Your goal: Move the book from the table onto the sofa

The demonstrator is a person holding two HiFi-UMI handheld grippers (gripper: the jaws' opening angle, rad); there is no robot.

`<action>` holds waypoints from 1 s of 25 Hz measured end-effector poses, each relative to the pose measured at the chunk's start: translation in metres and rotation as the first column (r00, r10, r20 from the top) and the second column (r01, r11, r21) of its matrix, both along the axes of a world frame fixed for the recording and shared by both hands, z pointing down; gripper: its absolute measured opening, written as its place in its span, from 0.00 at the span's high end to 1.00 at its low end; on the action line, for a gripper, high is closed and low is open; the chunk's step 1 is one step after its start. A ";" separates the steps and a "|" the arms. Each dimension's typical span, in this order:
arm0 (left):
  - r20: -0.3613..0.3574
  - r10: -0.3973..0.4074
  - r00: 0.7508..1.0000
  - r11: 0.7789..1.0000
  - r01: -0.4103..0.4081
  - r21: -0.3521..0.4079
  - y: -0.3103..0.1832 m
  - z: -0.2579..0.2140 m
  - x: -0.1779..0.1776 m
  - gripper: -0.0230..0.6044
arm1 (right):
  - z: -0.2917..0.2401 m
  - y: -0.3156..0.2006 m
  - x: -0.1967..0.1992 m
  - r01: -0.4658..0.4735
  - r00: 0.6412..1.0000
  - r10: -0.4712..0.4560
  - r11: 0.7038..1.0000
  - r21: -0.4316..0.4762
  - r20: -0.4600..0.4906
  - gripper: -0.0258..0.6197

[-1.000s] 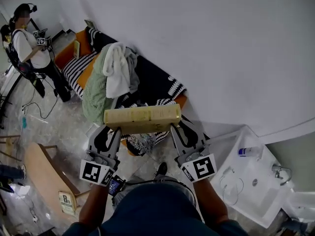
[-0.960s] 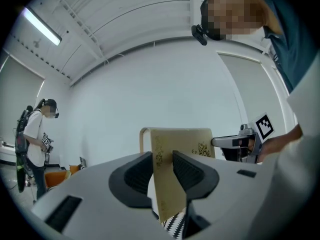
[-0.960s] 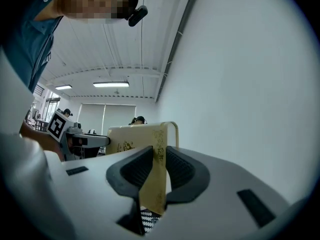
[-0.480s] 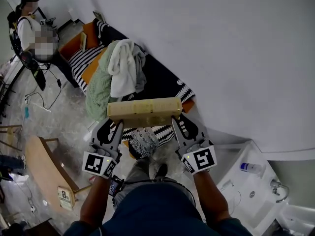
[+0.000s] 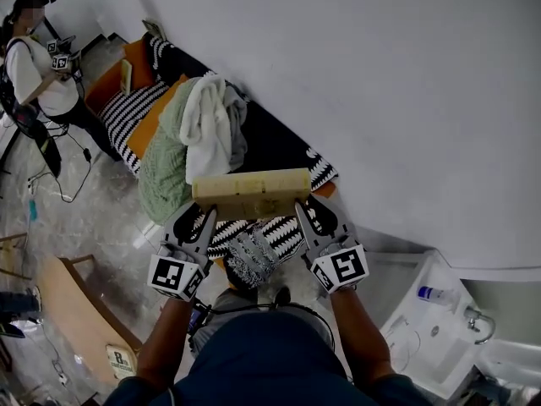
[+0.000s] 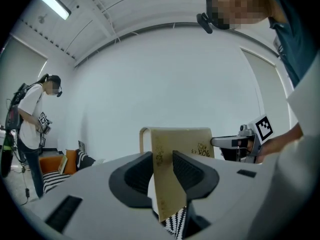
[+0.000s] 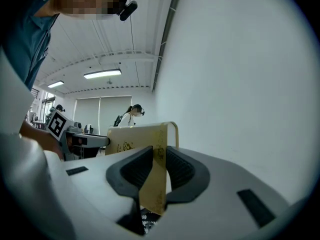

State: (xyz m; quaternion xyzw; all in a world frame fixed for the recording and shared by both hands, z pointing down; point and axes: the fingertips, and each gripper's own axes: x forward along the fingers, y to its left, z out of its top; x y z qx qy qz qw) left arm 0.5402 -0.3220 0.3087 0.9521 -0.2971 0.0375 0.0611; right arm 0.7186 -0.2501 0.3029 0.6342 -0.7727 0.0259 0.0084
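The book (image 5: pixel 252 194) is a tan hardback, held level in the air by its two ends. My left gripper (image 5: pixel 205 214) is shut on its left end and my right gripper (image 5: pixel 302 211) on its right end. The book hangs over the near end of the sofa (image 5: pixel 279 152), which is draped in black and striped cloth. In the left gripper view the cover (image 6: pixel 186 145) stands on edge between the pads of the left gripper (image 6: pixel 162 160). The right gripper view shows the book (image 7: pixel 131 137) pinched the same way by the right gripper (image 7: pixel 159 157).
A green blanket (image 5: pixel 162 166) and a white cloth (image 5: pixel 211 123) lie heaped on the sofa, and a patterned cushion (image 5: pixel 250 257) sits at its near end. A person (image 5: pixel 38 66) stands far left. A wooden chair (image 5: pixel 76 311) is lower left, a white basin (image 5: pixel 427 332) lower right.
Both grippers have carried the book forward and a little down, so it now hangs over the sofa's near end. The grip on both ends has not changed.
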 end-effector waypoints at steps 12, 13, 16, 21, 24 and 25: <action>0.043 0.066 0.997 0.993 -0.061 -0.104 -0.097 0.071 0.005 0.77 | 0.075 -0.086 0.001 -0.065 0.997 0.069 0.992 -0.104 0.043 0.82; 0.048 0.065 0.997 0.992 -0.059 -0.115 -0.103 0.079 0.007 0.77 | 0.083 -0.093 0.003 -0.063 0.997 0.068 0.992 -0.114 0.047 0.82; 0.064 0.051 0.997 0.987 -0.041 -0.153 -0.119 0.104 0.011 0.77 | 0.108 -0.111 0.009 -0.049 0.996 0.060 0.988 -0.148 0.070 0.82; 0.097 0.019 0.995 0.978 0.002 -0.211 -0.137 0.147 0.022 0.77 | 0.157 -0.132 0.021 -0.019 0.991 0.045 0.978 -0.206 0.123 0.82; 0.107 0.011 0.994 0.969 0.016 -0.246 -0.147 0.174 0.031 0.77 | 0.186 -0.145 0.032 -0.004 0.990 0.038 0.971 -0.238 0.138 0.82; 0.107 0.006 0.994 0.967 0.021 -0.255 -0.151 0.184 0.033 0.77 | 0.196 -0.150 0.034 0.003 0.989 0.034 0.968 -0.250 0.141 0.82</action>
